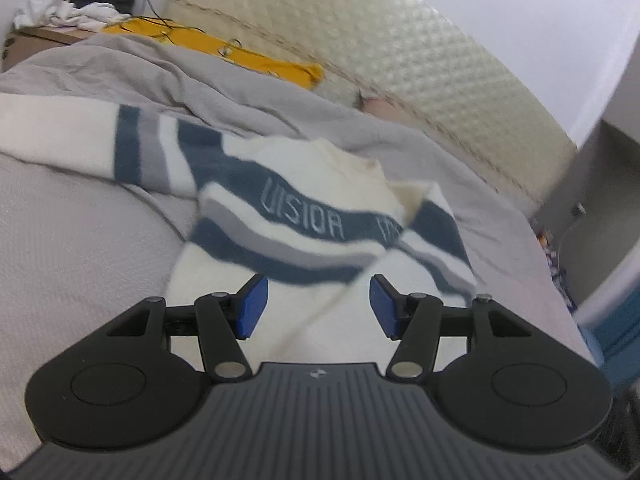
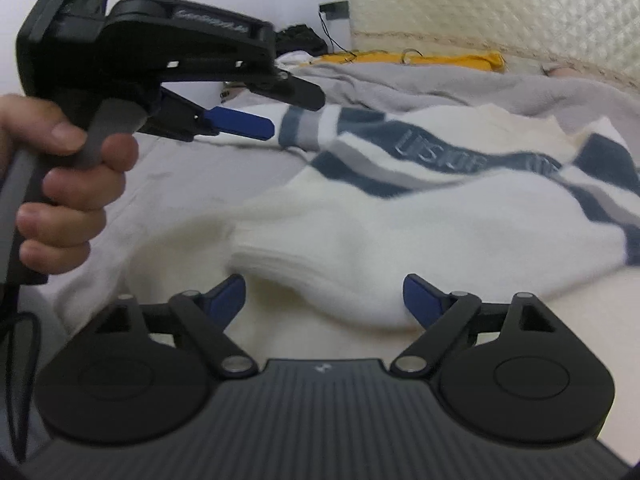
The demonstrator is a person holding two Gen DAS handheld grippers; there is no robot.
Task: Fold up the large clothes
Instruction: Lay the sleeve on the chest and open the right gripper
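Note:
A white sweater (image 1: 320, 216) with blue and grey stripes and lettering lies spread on the bed, one sleeve (image 1: 80, 136) stretched out to the left. My left gripper (image 1: 318, 306) hovers over its white lower part, jaws apart, nothing between the blue pads (image 1: 252, 306). In the right wrist view the sweater (image 2: 400, 216) fills the middle, with a bunched ribbed edge (image 2: 280, 256) just ahead of my right gripper (image 2: 322, 298). Its jaws stand wide and the pads (image 2: 422, 300) do not press the cloth. A hand (image 2: 68, 184) holds the left gripper (image 2: 244, 122) over the sleeve.
A grey bed cover (image 1: 80, 240) lies under the sweater. Behind it are a yellow cloth (image 1: 240, 56) and a bubble-wrapped panel (image 1: 400, 60) against the wall. A pile of clothes (image 1: 68, 4) sits on a box at the far left. A grey cabinet (image 1: 600, 200) stands on the right.

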